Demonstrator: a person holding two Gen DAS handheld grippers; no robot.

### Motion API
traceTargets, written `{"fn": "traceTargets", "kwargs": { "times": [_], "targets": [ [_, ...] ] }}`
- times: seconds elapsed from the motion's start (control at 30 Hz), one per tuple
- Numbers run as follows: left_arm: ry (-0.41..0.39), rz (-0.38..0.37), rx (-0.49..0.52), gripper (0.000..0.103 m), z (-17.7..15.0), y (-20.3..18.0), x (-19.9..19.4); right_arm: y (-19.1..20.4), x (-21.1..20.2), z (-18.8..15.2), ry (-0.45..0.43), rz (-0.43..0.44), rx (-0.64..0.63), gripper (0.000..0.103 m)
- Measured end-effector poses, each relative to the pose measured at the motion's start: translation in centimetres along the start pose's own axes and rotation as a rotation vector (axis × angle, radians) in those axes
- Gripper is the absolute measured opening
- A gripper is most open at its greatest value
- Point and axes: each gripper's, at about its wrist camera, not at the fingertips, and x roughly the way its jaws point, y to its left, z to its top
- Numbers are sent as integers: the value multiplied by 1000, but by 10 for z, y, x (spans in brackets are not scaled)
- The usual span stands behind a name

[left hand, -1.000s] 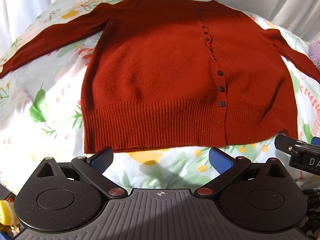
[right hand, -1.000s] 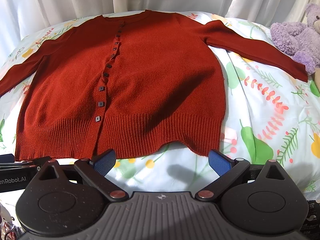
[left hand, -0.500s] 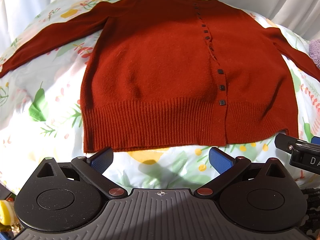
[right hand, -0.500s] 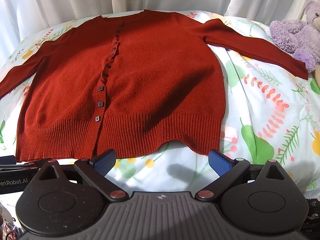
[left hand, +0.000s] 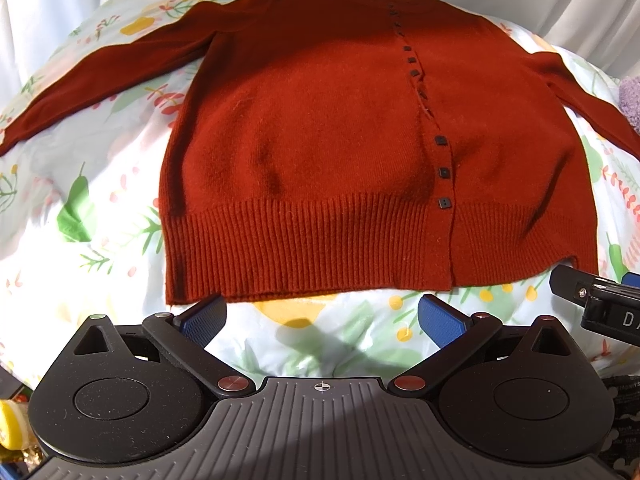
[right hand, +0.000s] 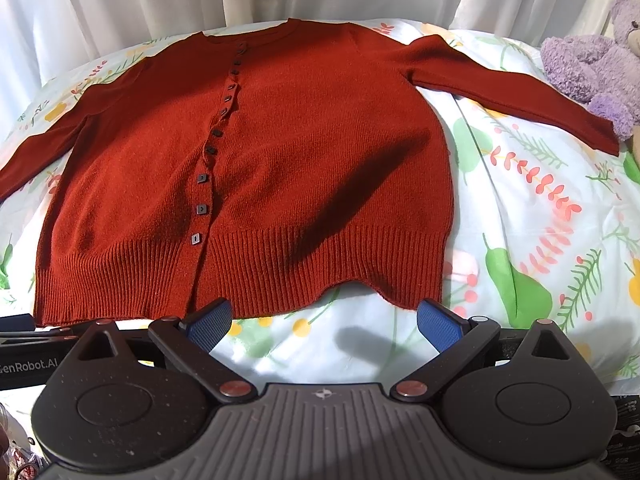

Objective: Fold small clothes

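Jaws spread on both grippers, "enRobot.AI" lettering [right hand: 25,364] legible.

Floral bedsheet [right hand: 540,208], white curtain [right hand: 160,0] behind, purple plush toy [right hand: 584,64] (far right edge).

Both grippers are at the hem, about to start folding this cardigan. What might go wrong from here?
1. The hem is wavy and lifts near the right gripper, so a pinch may catch only the top layer.
2. The sleeve ends close to the plush toy; swinging it in may snag or drag the toy.
3. The placket gapes between buttons, so a lift by the left gripper may bunch the fronts.
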Motion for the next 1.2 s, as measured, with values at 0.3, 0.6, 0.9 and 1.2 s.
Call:
{"fn": "traceTargets", "kwargs": {
  "times": [0.3,0.6,0.9,1.2],
  "targets": [
    [3,2,4,103,0,-3,1,-3,0,-1,0,11,7,99],
    [8,4,2,103,-1,-6,2,-5,1,-2,1,30,10,99],
    [16,6,1,103,2,-10,6,-7,4,-1,8,47,14,99],
    [28,3,-6,103,9,-12,11,-10,8,4,5,100,28,99]
  ]
}}
